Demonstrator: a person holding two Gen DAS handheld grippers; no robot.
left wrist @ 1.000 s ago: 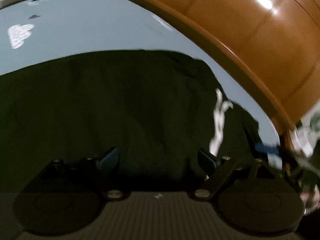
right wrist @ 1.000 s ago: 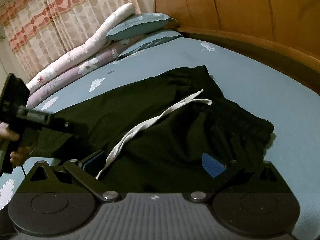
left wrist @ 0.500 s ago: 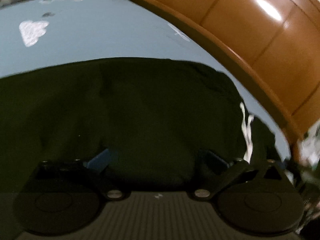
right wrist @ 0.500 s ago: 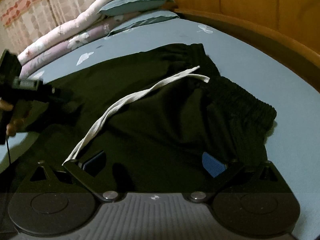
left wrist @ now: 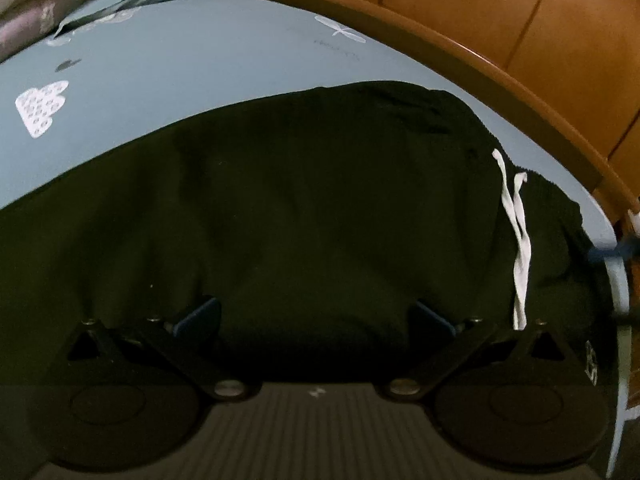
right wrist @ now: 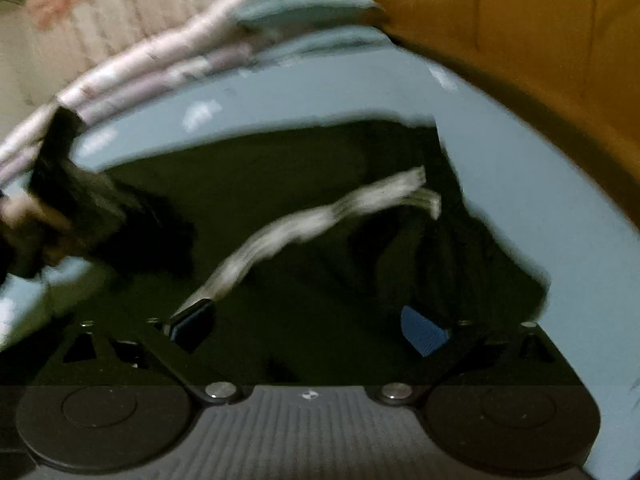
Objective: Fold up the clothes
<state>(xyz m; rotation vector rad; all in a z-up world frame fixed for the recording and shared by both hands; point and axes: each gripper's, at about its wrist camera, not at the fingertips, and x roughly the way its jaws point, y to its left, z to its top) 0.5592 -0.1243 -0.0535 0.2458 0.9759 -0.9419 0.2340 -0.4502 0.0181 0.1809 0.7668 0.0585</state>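
A black garment [left wrist: 320,200] with an elastic waistband lies spread on the blue bedsheet [left wrist: 200,60]. Its white drawstring [left wrist: 520,232] trails across the cloth at the right. My left gripper [left wrist: 316,316] hovers over the garment's middle, open wide, with only flat cloth under the pads. In the blurred right wrist view the garment [right wrist: 280,168] and drawstring [right wrist: 304,220] show again. My right gripper [right wrist: 308,328] stands open above the near edge, nothing pinched. At the far left of that view a hand [right wrist: 24,216] holds the left gripper [right wrist: 80,200] over the cloth.
A curved wooden bed frame [left wrist: 520,40] runs along the far and right side of the sheet. Pillows [right wrist: 304,4] and folded quilts [right wrist: 160,60] are stacked at the back, with a curtain [right wrist: 100,0] behind them. Bare sheet lies beyond the garment.
The left gripper's jaws spread wider and it sank slightly toward the cloth while rolling. The right gripper rose and rolled, blurring its view; the garment stayed where it lay.
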